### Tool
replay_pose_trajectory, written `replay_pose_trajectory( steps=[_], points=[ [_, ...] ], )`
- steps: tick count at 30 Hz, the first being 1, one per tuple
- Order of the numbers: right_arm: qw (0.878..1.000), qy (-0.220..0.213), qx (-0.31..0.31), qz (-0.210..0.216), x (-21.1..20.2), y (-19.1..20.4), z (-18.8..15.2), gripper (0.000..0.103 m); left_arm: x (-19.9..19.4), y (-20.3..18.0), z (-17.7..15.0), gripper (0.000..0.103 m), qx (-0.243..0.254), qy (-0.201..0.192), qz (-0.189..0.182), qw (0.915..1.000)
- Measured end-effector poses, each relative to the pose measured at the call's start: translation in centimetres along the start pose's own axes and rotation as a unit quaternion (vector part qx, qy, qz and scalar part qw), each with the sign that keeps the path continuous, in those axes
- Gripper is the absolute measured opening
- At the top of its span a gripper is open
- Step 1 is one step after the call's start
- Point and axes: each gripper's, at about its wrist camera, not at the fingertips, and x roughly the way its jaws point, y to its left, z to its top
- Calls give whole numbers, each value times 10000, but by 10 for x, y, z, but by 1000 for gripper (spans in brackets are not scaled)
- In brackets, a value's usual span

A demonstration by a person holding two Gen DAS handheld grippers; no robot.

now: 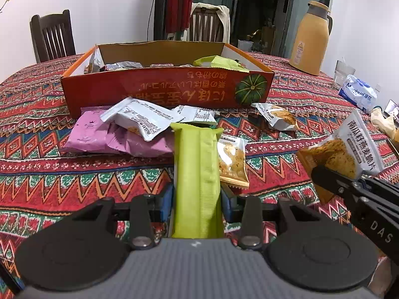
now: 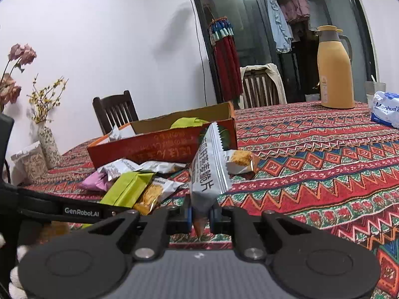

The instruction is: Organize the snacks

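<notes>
The left hand-held gripper (image 1: pixel 197 200) is clenched on a long green packet (image 1: pixel 197 174), its pads pressing the two long sides near one end so the rest sticks out ahead, toward the cardboard box (image 1: pixel 164 89). That grip probably lets the packet be carried straight over the box's front wall. The right hand-held gripper (image 2: pixel 201 218) is clenched on the bottom corner of a white crisp packet (image 2: pixel 208 174), which stands upright above the bench (image 2: pixel 311 164), clear of the loose pile. Holding one snack in each suggests both are bound for the box.

The green packet is matte, flat and oblong, with a ribbed crimp along one edge; it looks light and a little stiff. The box stands on the patterned cloth just behind the pile and already holds another green packet (image 1: pixel 219 62) and some silvery wrappers. Pink packets (image 1: pixel 104 137) and white ones (image 1: pixel 139 119) lie against its front.
</notes>
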Motion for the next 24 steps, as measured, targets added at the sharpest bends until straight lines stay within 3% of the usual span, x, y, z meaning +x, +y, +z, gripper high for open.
replay_pose_trajectory(
  steps=[15, 24],
  points=[
    [9993, -237, -277, -8, -6, 20, 21, 12, -40, 13, 20, 39, -65, -576, -182, 9982],
    [9974, -480, -528, -19, 9, 35, 63, 12, -53, 20, 73, 39, -149, -856, -309, 9957]
  ],
)
